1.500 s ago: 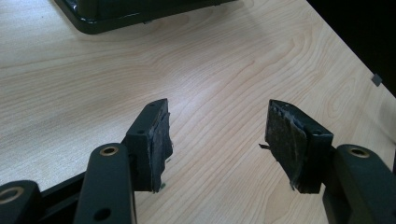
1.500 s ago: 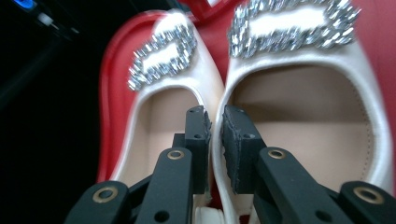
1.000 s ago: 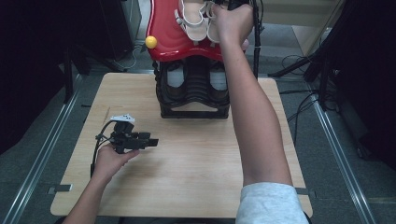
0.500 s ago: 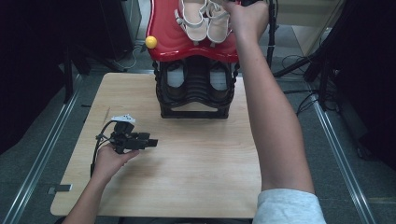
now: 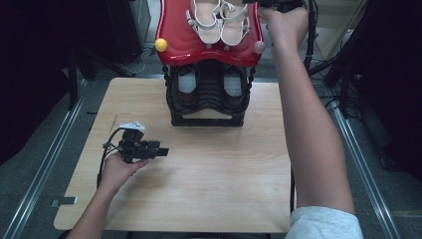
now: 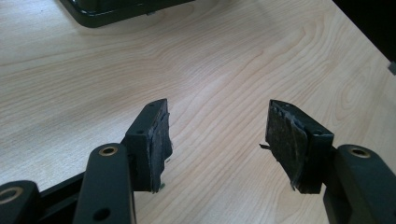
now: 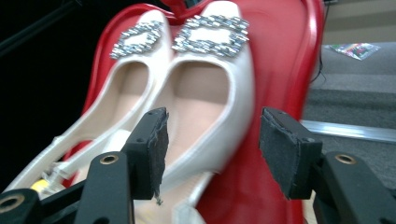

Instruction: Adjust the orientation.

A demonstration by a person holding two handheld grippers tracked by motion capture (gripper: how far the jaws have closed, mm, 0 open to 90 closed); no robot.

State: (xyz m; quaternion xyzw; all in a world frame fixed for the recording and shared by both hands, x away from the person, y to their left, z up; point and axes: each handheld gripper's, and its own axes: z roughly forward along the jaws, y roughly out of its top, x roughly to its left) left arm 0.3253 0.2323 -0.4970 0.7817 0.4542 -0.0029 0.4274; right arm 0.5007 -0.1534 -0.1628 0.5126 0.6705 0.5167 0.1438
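A pair of white shoes [image 5: 220,21] with rhinestone buckles is lying side by side on the red top tray [image 5: 175,44] of a black shoe rack [image 5: 208,97], at twelve o'clock on the wooden counter [image 5: 199,189]. The right claw [image 7: 212,144] is hovering at the heel of the right-hand shoe [image 7: 210,116]; its jaws have just been opening and are standing apart, pressing on nothing. The left claw [image 5: 158,151] is resting at eight o'clock on the counter, jaws likewise standing apart over bare wood, well away from the rack.
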